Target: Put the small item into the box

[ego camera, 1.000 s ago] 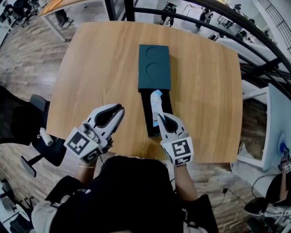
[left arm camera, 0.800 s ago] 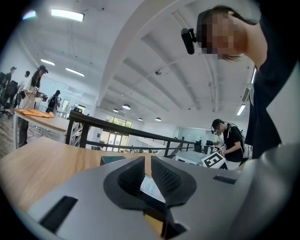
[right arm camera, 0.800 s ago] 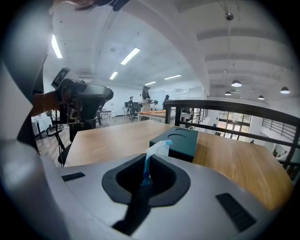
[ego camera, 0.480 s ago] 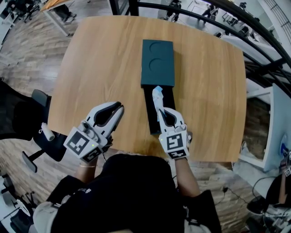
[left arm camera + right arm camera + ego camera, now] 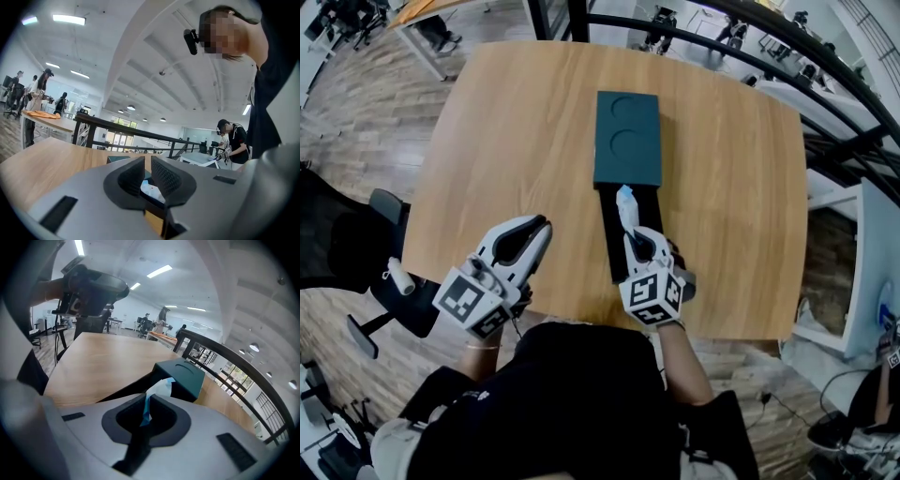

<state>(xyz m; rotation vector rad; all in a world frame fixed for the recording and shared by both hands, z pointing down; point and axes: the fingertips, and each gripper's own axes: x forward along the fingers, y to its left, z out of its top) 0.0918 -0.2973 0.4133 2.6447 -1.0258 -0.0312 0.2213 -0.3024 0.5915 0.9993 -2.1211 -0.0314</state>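
A long dark teal box lies mid-table, and its black inner tray is pulled out toward me. My right gripper hovers over that tray, tilted downward and shut on a small white-and-blue sachet. The sachet sticks out past the fingertips toward the box. In the right gripper view the sachet is pinched between the pads, with the teal box just beyond. My left gripper is held level left of the tray. Its jaws show a narrow gap with nothing in it.
The wooden table has bare surface left and right of the box. Beside the table's left edge stands a black office chair. A dark railing curves behind the far right corner. People work at distant desks.
My right gripper has sunk toward the black tray and rolled, carrying the sachet lower. The left gripper has stayed where it was.
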